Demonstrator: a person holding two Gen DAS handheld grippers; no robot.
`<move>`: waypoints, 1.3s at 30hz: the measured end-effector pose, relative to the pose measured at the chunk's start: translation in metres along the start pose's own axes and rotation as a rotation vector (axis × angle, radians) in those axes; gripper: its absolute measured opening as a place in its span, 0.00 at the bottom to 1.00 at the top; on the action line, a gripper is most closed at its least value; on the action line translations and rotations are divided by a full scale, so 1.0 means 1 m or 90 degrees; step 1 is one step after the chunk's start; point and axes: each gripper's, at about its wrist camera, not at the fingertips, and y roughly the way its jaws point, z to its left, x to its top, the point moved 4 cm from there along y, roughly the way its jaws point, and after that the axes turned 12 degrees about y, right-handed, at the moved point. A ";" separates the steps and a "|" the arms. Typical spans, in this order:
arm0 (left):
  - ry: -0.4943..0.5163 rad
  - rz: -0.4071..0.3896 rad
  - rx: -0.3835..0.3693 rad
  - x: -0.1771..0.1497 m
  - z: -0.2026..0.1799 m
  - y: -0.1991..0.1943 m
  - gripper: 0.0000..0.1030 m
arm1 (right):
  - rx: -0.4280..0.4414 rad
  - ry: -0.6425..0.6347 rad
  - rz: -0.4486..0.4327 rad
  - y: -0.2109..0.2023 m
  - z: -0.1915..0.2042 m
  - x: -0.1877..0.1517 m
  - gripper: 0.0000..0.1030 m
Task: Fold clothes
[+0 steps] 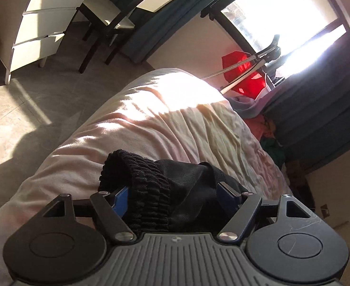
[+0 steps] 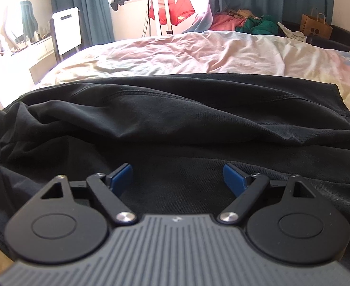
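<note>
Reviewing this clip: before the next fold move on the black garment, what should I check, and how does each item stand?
1. Left claw has cloth between its fingers: ok, the ribbed waistband fills the gap.
2. Left claw fully shut on it: cannot tell, fingers stand wide.
3. Right claw ready to grasp: ok, open, empty, low over the black garment.
4. Garment lies flat: not ok, creased and bunched.
5. Bedsheet beyond the garment free for folding: ok.

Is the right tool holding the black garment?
No, the right tool is open over the flat black garment, gripping nothing.
</note>
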 end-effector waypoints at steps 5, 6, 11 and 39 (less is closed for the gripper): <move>-0.037 0.025 -0.111 0.004 -0.012 0.008 0.77 | -0.011 -0.016 -0.001 0.000 0.004 -0.003 0.83; -0.042 0.052 -0.085 0.003 -0.011 0.017 0.77 | -0.012 -0.017 -0.002 -0.001 0.004 -0.003 0.83; 0.011 0.126 0.010 0.014 -0.021 0.049 0.43 | -0.017 -0.014 0.004 0.002 0.003 -0.004 0.83; 0.301 0.058 0.135 0.049 -0.050 0.000 0.86 | 0.015 0.079 -0.003 0.007 -0.018 0.003 0.83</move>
